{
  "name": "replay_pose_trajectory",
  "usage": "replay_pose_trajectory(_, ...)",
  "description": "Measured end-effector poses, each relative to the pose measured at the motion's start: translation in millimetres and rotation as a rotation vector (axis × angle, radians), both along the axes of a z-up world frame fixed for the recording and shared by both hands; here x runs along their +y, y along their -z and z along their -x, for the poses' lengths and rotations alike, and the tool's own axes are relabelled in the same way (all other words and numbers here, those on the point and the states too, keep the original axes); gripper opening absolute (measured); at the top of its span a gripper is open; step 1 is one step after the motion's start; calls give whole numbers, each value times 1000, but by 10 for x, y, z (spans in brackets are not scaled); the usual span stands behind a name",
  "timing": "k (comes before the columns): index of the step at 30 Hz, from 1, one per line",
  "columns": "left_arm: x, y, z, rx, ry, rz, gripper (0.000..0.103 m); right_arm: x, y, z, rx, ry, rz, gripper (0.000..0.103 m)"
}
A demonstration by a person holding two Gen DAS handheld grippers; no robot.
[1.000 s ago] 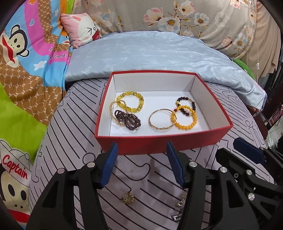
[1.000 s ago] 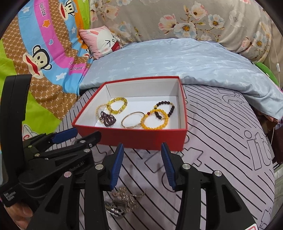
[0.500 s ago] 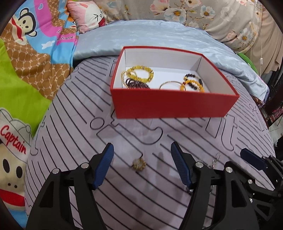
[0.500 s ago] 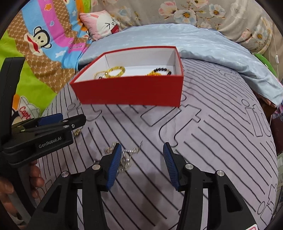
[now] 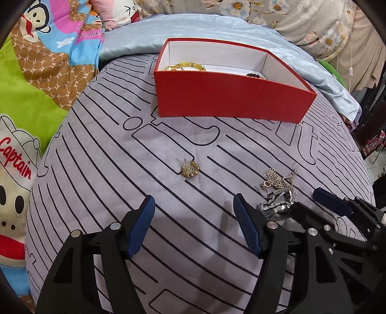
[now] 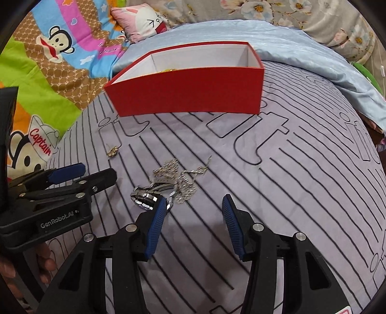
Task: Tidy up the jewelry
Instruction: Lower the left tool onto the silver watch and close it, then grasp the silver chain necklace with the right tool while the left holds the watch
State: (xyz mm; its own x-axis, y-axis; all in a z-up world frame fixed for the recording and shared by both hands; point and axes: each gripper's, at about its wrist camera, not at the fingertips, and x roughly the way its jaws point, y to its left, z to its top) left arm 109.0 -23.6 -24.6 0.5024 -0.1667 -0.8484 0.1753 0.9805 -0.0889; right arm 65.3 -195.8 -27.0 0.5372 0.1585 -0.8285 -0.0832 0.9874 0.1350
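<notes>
A red box (image 5: 231, 96) with a white inside stands on the striped bedsheet and holds bead bracelets (image 5: 190, 65). It also shows in the right wrist view (image 6: 190, 89). A small gold trinket (image 5: 189, 169) lies on the sheet ahead of my open, empty left gripper (image 5: 193, 227). A silver heap of chains and a watch (image 5: 278, 193) lies to its right. In the right wrist view this heap (image 6: 168, 186) sits just ahead and left of my open, empty right gripper (image 6: 193, 227). The left finger (image 6: 155, 227) touches the watch (image 6: 147, 200).
A light blue quilt (image 5: 217, 29) lies behind the box. A cartoon blanket (image 5: 36, 72) covers the left side. A pink pillow (image 6: 142, 21) and floral bedding (image 5: 301, 19) lie at the back. The left gripper's body (image 6: 48, 203) is to the left of the right gripper.
Both grippers have pulled back and dropped lower. The box now looks farther off and is seen from the side. The trinket and the silver heap have come into full view ahead of the fingers.
</notes>
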Motion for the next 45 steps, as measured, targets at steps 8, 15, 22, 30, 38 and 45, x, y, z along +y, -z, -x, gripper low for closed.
replay_pose_trajectory(8,-31,-40,30,22,15,56,69,104,-5,64,3,-33,-12,49)
replay_pose_trajectory(15,-196,-27,81,36,50,82,69,-205,-40,83,0,61,13,49)
replay_pose_trajectory(22,-380,8,132,47,92,72,69,-378,-50,56,-5,106,4,48)
replay_pose_trajectory(30,-448,55,139,42,123,70,49,-367,-51,-9,-10,93,2,48)
replay_pose_trajectory(38,-463,28,170,62,191,127,14,-314,-69,-74,-14,76,-17,46)
replay_pose_trajectory(45,-188,-6,182,63,147,118,7,-214,-101,-113,-21,49,-24,45)
